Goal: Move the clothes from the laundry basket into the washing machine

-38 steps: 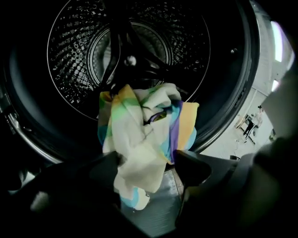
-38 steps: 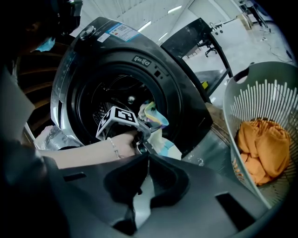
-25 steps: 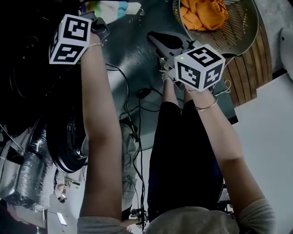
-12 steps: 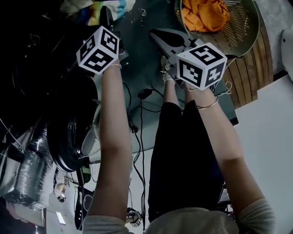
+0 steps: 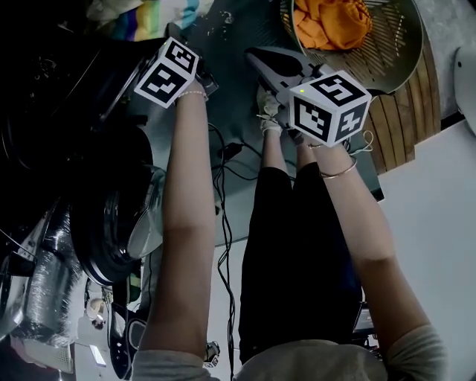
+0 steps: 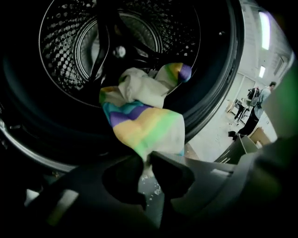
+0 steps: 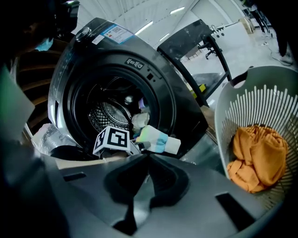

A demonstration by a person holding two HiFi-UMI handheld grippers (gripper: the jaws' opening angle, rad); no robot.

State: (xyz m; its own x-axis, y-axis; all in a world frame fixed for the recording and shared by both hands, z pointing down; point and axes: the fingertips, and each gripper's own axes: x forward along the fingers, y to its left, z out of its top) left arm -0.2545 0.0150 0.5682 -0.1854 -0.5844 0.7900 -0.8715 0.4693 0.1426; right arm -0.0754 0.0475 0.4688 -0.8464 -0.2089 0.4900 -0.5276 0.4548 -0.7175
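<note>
A rainbow-striped cloth (image 6: 142, 123) hangs over the lip of the washing machine's drum (image 6: 70, 56). Its lower corner sits between the tips of my left gripper (image 6: 148, 158), whose jaws have just been closing and now pinch it. In the right gripper view that cloth (image 7: 158, 139) lies at the drum opening beside the left gripper's marker cube (image 7: 114, 139). My right gripper (image 7: 149, 155) is shut with nothing in it, held apart from the machine. An orange garment (image 5: 331, 22) lies in the white laundry basket (image 5: 401, 52) to its right.
The machine's round door (image 5: 111, 223) hangs open at the left in the head view. Black cables (image 5: 223, 171) trail over the floor between my arms. A slatted wooden platform (image 5: 405, 126) lies under the basket. People stand far off in the room (image 6: 256, 102).
My left gripper has swung to the right and lower, out of the dark drum toward its front lip, with the striped cloth at its tips. The right gripper has stayed put.
</note>
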